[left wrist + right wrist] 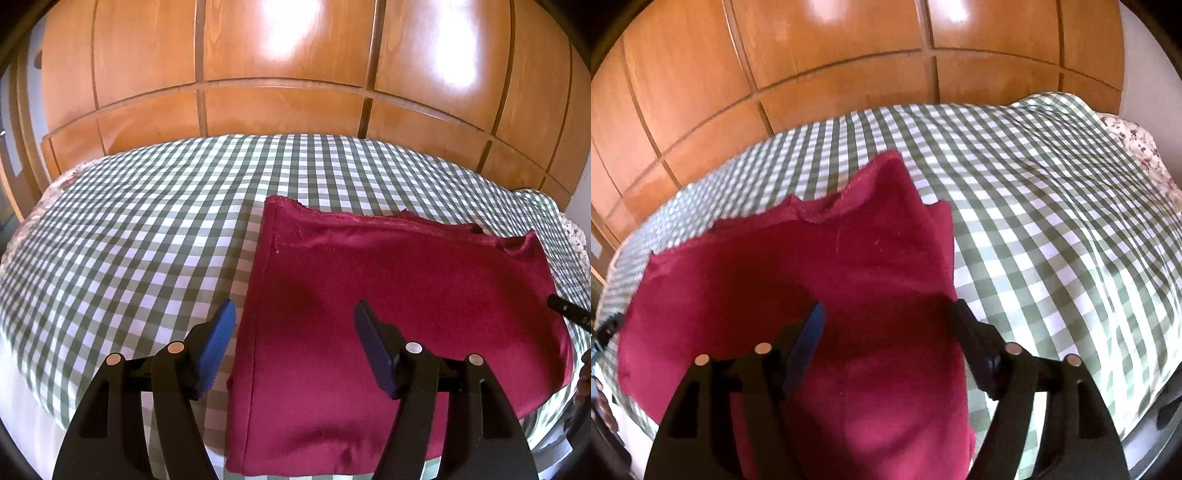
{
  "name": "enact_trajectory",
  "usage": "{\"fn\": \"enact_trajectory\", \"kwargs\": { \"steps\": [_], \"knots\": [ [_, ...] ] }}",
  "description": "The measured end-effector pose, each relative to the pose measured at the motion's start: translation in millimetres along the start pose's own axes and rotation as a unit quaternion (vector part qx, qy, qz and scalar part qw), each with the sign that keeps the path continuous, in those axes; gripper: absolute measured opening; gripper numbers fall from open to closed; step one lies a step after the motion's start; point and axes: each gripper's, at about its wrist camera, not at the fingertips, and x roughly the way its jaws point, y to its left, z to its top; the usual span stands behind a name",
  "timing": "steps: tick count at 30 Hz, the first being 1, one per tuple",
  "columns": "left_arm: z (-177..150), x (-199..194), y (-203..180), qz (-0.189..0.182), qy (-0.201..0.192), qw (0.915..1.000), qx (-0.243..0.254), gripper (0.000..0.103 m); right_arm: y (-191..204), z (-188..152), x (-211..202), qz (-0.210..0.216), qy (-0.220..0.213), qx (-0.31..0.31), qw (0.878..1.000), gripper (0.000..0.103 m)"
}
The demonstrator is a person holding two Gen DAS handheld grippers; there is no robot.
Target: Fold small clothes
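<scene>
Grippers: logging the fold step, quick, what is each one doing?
Left gripper: open, holding nothing, over the red cloth.
Right gripper: open, holding nothing, over the same cloth.

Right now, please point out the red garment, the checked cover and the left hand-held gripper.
red garment [399, 295], left wrist view, its flat middle.
checked cover [129, 229], left wrist view, bare part.
left hand-held gripper [295, 314], left wrist view, between open fingertips.

A dark red garment [402, 306] of soft, slightly fuzzy cloth lies folded flat into a rough rectangle on the green-and-white checked bed cover [140, 229]. Its left side is a straight seamed edge. The far edge is uneven, with layers showing and a small ruffle at the far right corner. In the right wrist view the garment [798, 280] looks rumpled along its far edge.
</scene>
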Motion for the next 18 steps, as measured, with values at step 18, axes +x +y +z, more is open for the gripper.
{"fn": "enact_trajectory", "kwargs": {
  "steps": [18],
  "knots": [
    [-4,-4,-25,-0.003,0.000,0.9989,0.047,0.066,-47,-28,-6,0.098,0.064,0.048,0.992,0.081]
  ]
}}
